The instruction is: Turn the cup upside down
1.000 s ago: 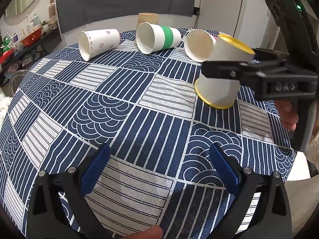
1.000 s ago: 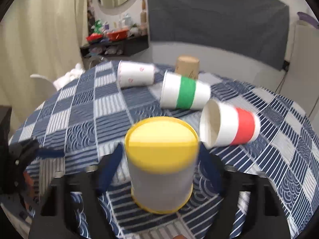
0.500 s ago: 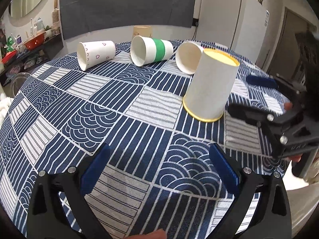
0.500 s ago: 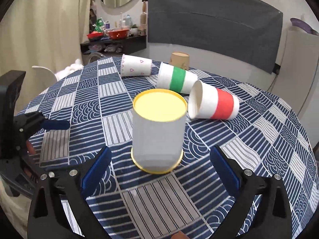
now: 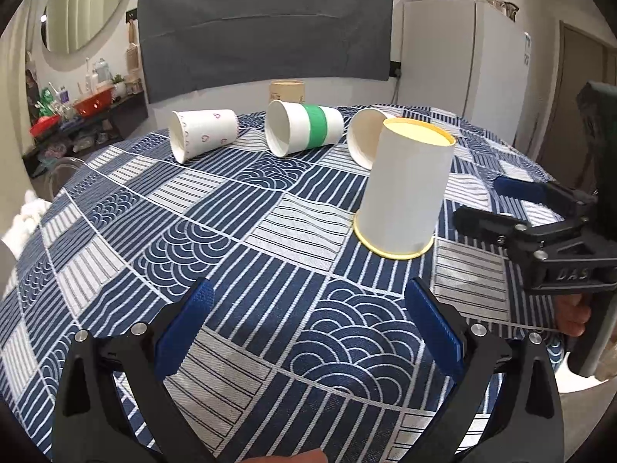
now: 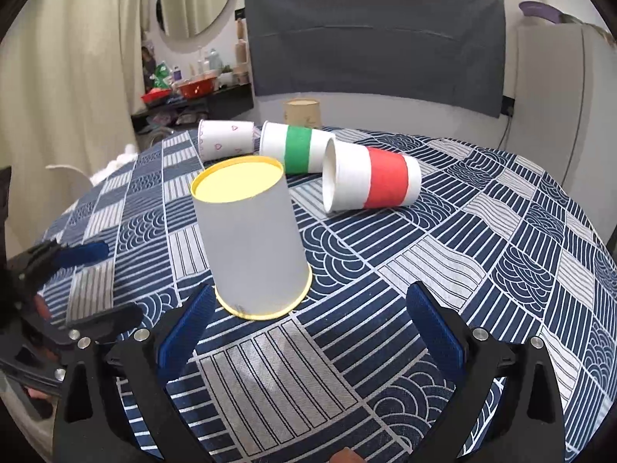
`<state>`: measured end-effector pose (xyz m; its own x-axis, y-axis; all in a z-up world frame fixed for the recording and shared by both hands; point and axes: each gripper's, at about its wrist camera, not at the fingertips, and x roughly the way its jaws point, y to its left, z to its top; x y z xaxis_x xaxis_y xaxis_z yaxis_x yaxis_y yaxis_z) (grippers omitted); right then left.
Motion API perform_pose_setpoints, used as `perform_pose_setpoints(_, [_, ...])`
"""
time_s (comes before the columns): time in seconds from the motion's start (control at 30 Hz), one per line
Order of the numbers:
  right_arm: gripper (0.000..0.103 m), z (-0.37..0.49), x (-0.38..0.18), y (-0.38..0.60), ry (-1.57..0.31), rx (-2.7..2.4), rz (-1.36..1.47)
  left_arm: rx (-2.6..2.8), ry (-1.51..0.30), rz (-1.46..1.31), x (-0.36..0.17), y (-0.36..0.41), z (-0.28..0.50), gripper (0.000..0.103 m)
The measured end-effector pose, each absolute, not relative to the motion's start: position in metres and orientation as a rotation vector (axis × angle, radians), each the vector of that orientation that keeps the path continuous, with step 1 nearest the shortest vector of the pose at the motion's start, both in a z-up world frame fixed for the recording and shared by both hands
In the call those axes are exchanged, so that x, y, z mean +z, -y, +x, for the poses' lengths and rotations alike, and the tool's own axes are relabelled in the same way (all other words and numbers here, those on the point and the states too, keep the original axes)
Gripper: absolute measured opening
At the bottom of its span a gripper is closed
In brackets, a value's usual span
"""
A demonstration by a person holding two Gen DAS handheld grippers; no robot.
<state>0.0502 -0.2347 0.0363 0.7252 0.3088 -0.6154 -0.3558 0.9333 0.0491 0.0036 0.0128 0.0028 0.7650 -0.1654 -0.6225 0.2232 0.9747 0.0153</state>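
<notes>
A white paper cup with yellow rims (image 5: pixel 405 193) stands upside down on the blue patterned tablecloth (image 5: pixel 246 254); it also shows in the right wrist view (image 6: pixel 252 239). My right gripper (image 6: pixel 312 328) is open and empty, just in front of that cup, apart from it; it shows at the right of the left wrist view (image 5: pixel 497 202). My left gripper (image 5: pixel 308 322) is open and empty, well short of the cup; it shows at the left edge of the right wrist view (image 6: pixel 96 281).
Behind lie three cups on their sides: a heart-print one (image 5: pixel 204 133), a green-banded one (image 5: pixel 304 125) and a red-banded one (image 6: pixel 370 177). A brown cup (image 5: pixel 287 92) stands at the far table edge. A fridge (image 5: pixel 462 58) and a cluttered shelf (image 5: pixel 77 108) stand beyond.
My right gripper has let go of the yellow-rimmed cup, opened and drawn back towards the table edge. The cup now stands alone, upside down. My left gripper stayed open.
</notes>
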Motion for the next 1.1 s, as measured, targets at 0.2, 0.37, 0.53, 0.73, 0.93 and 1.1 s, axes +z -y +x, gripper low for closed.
perform_pose_setpoints(0.2, [0.095,0.044,0.021,0.231,-0.717,0.366,-0.116,-0.189,-0.682,0.098,0.0,-0.012,0.005,0.097])
perform_pose_setpoints(0.37, [0.095,0.039,0.022,0.233,-0.688,0.367,-0.109,-0.167,-0.686,0.08,-0.001,-0.014,0.006,0.097])
perform_pose_setpoints(0.53, [0.095,0.032,0.022,0.229,-0.66,0.359,-0.143,-0.171,-0.715,0.054,-0.003,-0.015,0.01,0.097])
perform_pose_setpoints(0.73, [0.095,0.035,0.021,0.233,-0.675,0.377,-0.111,-0.169,-0.714,0.038,-0.004,-0.016,0.009,0.097])
perform_pose_setpoints(0.93, [0.095,0.042,0.019,0.239,-0.712,0.379,-0.06,-0.179,-0.716,0.045,-0.003,-0.016,0.009,0.097])
perform_pose_setpoints(1.1, [0.095,0.044,0.017,0.24,-0.728,0.378,-0.046,-0.188,-0.729,0.055,-0.004,-0.014,0.01,0.097])
